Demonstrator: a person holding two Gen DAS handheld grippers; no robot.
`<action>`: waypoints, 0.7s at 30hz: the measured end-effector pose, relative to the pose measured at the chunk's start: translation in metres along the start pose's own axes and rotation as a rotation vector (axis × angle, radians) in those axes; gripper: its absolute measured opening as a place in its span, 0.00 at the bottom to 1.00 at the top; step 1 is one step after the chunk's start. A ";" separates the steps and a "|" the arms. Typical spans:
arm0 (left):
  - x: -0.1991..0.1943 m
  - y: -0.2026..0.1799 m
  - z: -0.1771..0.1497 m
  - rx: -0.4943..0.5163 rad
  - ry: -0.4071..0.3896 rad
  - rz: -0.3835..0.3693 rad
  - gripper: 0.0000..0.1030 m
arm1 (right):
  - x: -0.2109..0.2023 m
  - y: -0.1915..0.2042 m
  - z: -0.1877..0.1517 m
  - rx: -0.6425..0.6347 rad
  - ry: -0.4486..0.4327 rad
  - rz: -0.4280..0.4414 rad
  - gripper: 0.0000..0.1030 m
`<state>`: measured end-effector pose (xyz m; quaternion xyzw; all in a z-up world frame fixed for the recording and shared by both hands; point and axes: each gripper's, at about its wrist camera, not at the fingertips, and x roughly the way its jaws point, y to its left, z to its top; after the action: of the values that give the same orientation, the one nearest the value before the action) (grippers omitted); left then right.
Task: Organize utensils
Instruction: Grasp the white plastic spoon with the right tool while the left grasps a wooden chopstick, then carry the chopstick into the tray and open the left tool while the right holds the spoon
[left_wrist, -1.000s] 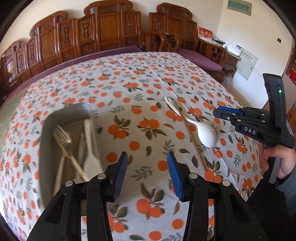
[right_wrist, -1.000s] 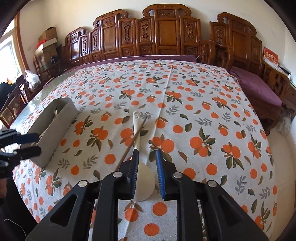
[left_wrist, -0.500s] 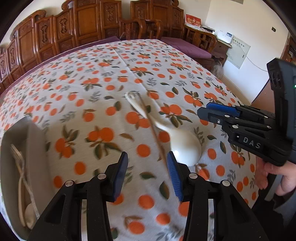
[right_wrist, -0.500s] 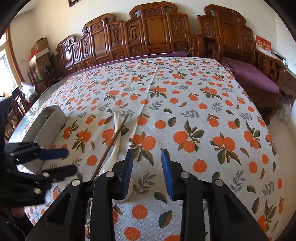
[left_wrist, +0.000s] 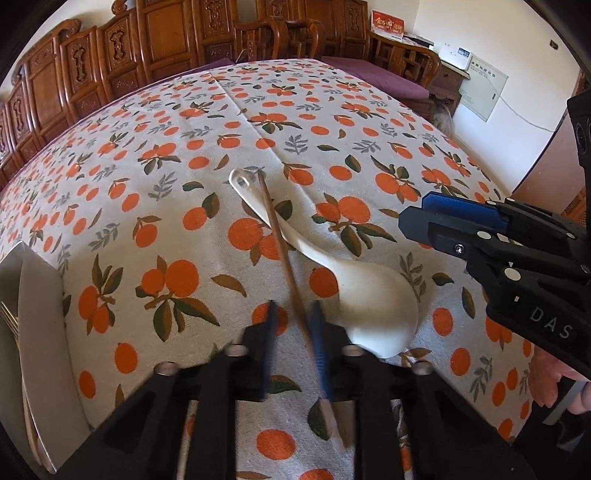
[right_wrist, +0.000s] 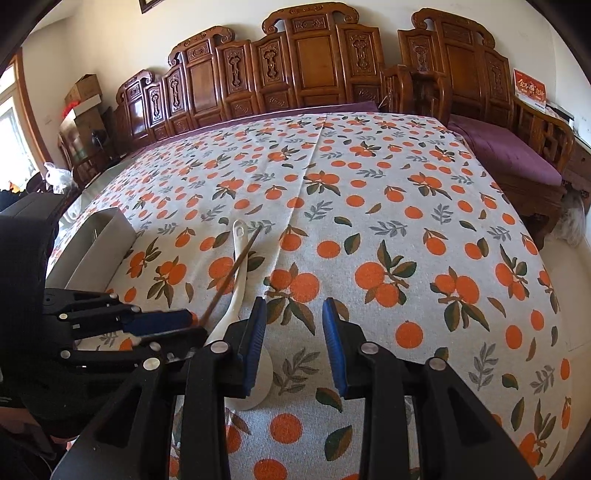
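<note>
1. Our left claw (left_wrist: 291, 332) had just squeezed shut on the brown chopstick (left_wrist: 280, 251), lying across the white spoon (left_wrist: 369, 302) on the surface (left_wrist: 332, 110).
2. Our right claw (right_wrist: 293, 332) stood apart, empty.
3. The thin stick could slip and bump the spoon.

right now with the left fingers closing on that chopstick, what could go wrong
The chopstick lies across the white spoon, so lifting it may drag or flip the spoon. The left gripper has just been closing on the thin stick near its end, so it could pivot or slip out. The right gripper hangs open close by and could collide with the left.
</note>
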<state>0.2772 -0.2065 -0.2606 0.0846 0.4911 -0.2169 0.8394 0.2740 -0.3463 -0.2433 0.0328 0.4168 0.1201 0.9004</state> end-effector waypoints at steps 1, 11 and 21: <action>0.000 0.002 -0.001 -0.003 0.001 -0.003 0.04 | 0.000 0.001 0.000 0.000 0.000 0.001 0.33; -0.018 0.035 -0.020 -0.054 -0.010 0.005 0.04 | 0.023 0.032 0.010 -0.033 0.052 0.062 0.33; -0.040 0.051 -0.032 -0.069 -0.042 0.022 0.04 | 0.048 0.050 0.014 -0.064 0.137 0.046 0.33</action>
<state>0.2574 -0.1386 -0.2462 0.0565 0.4797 -0.1924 0.8542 0.3051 -0.2860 -0.2614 0.0054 0.4724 0.1559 0.8675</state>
